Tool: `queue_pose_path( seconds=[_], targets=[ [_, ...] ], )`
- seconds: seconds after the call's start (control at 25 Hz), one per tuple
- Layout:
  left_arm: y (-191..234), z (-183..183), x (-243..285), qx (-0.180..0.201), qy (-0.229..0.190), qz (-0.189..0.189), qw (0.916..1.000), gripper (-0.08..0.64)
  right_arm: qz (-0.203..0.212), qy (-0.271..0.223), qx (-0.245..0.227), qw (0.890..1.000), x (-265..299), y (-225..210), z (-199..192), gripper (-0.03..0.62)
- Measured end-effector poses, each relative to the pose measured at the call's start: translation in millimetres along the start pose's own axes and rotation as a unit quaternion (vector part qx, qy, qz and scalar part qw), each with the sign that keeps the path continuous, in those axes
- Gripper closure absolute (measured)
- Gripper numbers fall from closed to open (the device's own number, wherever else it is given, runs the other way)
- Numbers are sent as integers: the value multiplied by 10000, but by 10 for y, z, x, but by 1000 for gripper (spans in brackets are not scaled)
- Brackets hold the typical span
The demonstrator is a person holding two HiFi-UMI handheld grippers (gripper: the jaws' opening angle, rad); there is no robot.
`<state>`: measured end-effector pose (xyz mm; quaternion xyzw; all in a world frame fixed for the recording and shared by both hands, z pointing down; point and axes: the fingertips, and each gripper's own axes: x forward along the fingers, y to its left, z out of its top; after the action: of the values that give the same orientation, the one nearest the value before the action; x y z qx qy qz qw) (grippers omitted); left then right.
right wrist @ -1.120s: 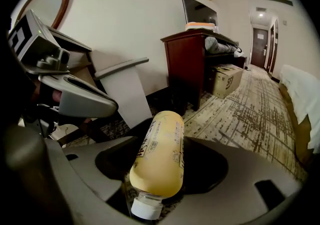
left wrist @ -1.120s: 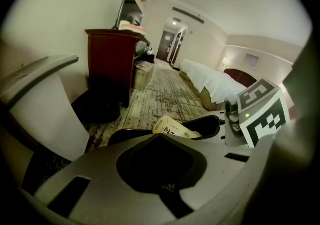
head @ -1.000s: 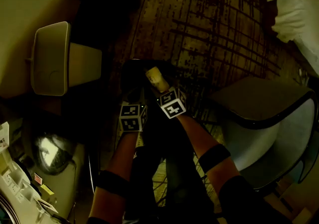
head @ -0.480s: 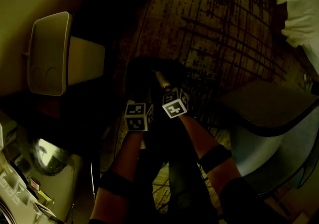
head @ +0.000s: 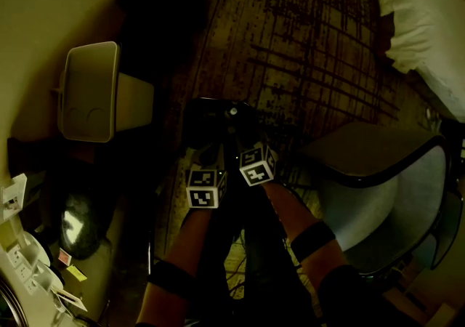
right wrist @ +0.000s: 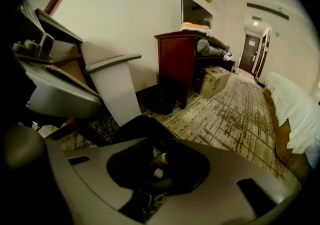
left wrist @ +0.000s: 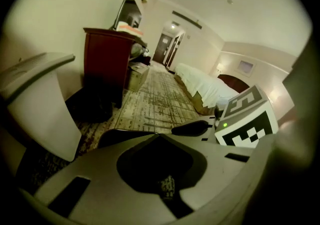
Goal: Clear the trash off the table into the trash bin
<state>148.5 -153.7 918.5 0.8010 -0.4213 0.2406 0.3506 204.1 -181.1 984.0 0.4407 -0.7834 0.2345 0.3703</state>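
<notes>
Grey plastic jaws of the right gripper (right wrist: 156,145) stand at a narrow gap, having just been closing, with nothing gripped between them. Below them a pale yellowish piece of trash (right wrist: 161,158) lies inside the black bin (right wrist: 140,126). The left gripper (left wrist: 160,138), at 9 o'clock of the right one in the head view, has its jaws fully together and empty, above the same bin. Outward from the bin: white lidded container (head: 91,93) at 10 o'clock, chair (head: 356,147) at 3 o'clock, bed (head: 425,27) at 1 o'clock, patterned carpet (head: 320,42) at 12.
</notes>
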Motion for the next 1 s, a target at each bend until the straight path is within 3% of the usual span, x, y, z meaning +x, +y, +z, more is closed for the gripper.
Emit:
queue_pose_path(
  seconds=[0.04, 0.12, 0.36, 0.56, 0.68, 0.84, 1.0],
  targets=[
    [-107, 152, -150, 34, -65, -10, 10000, 560, -87, -84, 11, 9999, -229, -54, 184, 532],
    [-311, 472, -503, 65, -200, 3, 9998, 560, -131, -230, 58, 9996, -688, -96, 537, 584],
    [-641, 1430, -1819, -20, -830, 361, 9959, 560, 74, -883, -96, 9960, -1963, 203, 1769, 584],
    [-522, 1898, -2903, -149, -1375, 980, 9855, 560, 498, -1324, -519, 9886, -2604, 779, 2657, 584],
    [-339, 1963, -3561, -269, -1693, 1426, 9748, 560, 908, -1449, -1007, 9801, -2847, 1298, 3066, 584],
    [63, 1677, -4459, -442, -1935, 2152, 9562, 560, 1571, -1613, -1620, 9608, -3057, 2253, 3409, 584],
    [485, 1138, -5391, -1002, -2176, 3013, 9229, 560, 2463, -1646, -2292, 9272, -3158, 3411, 3452, 584]
  ],
)
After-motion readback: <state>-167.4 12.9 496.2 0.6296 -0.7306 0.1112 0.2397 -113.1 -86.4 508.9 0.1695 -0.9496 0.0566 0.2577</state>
